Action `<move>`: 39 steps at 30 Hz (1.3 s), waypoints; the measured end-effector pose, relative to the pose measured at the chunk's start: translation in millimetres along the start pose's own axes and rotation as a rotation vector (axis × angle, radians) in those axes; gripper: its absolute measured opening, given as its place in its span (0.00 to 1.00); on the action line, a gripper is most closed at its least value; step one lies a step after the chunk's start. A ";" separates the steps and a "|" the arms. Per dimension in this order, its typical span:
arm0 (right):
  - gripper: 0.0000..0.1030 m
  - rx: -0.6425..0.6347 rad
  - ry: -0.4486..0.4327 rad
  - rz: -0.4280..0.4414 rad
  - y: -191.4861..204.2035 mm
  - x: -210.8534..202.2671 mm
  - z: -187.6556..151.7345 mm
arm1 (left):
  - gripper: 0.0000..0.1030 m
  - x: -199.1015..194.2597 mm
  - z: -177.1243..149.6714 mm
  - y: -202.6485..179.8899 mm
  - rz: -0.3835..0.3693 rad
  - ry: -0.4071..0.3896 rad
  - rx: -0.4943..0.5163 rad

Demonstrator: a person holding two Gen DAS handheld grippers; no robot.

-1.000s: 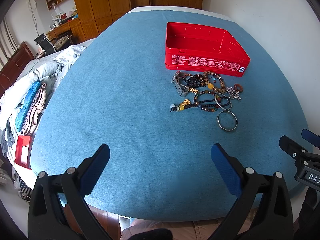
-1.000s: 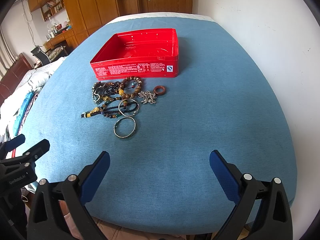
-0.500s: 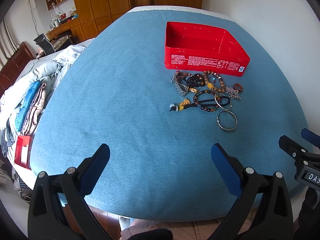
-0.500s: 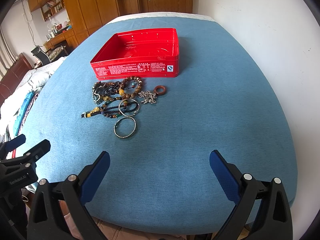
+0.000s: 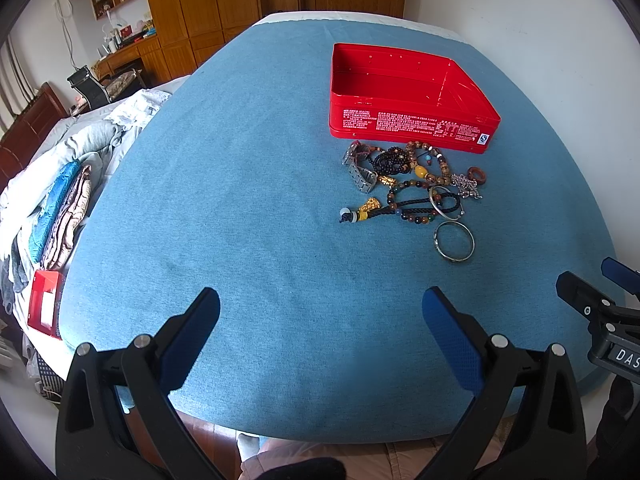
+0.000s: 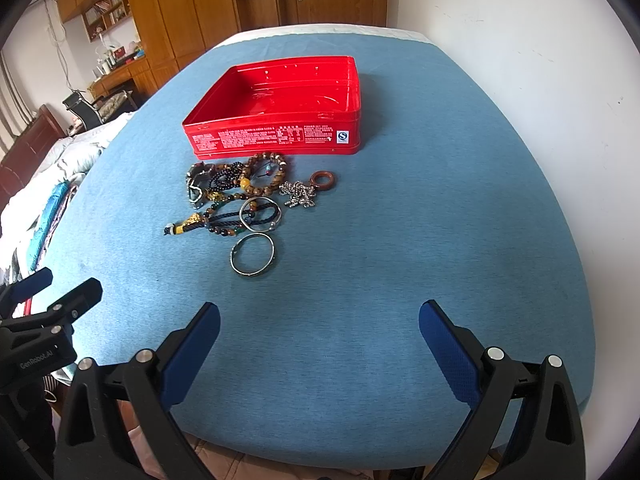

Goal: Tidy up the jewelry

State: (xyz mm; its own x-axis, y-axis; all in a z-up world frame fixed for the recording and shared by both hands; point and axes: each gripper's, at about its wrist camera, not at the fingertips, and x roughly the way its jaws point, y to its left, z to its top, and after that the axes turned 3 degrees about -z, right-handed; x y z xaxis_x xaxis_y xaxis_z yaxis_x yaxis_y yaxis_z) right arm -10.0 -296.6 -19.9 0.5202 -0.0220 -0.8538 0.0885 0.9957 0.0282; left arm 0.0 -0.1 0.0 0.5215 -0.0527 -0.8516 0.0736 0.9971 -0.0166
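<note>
A blue cloth-covered table (image 5: 248, 208) is seen from two wrist cameras, with both claws held low over its near edge. On the left, the left gripper (image 5: 320, 314) is spread wide with nothing between its blue pads; from it, the jewelry pile (image 5: 412, 188) lies ahead and off to the right, well apart. Further right, the right gripper (image 6: 319, 326) is likewise spread wide and empty — from its view the same pile sits ahead and only slightly to the left. A silver bangle (image 6: 253, 255) lies flat as the nearest piece, alone at the pile's near edge, closer to the right gripper's line of reach than to the left's. Behind it a tangle of beaded bracelets (image 6: 264, 178) is heaped, with a metal watch (image 6: 196, 186) at its left end, and a small chain (image 6: 298, 194) and a brown ring (image 6: 322, 180) at its right end. The pile's long axis runs left to right, parallel to the front wall of an open red tin (image 6: 276, 138), which stands just beyond it and appears empty. The right gripper is judged the better placed for a first pick.
</note>
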 end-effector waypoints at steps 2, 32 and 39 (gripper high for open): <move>0.96 0.000 0.000 0.000 0.3 0.1 0.4 | 0.97 0.0 0.0 0.0 0.000 0.000 0.000; 0.96 0.000 0.002 0.002 -0.3 -0.4 0.8 | 0.97 0.5 0.1 -1.5 -0.002 0.003 0.001; 0.96 -0.003 0.012 0.019 2.8 5.3 1.7 | 0.97 3.9 4.9 -4.8 -0.023 0.013 -0.005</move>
State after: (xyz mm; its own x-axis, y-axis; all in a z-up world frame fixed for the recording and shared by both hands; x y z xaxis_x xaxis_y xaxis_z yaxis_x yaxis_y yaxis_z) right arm -5.6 -294.1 -23.4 0.5117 -0.0019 -0.8592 0.0758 0.9962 0.0429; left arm 5.8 -5.3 -0.7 0.5086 -0.0750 -0.8578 0.0810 0.9960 -0.0391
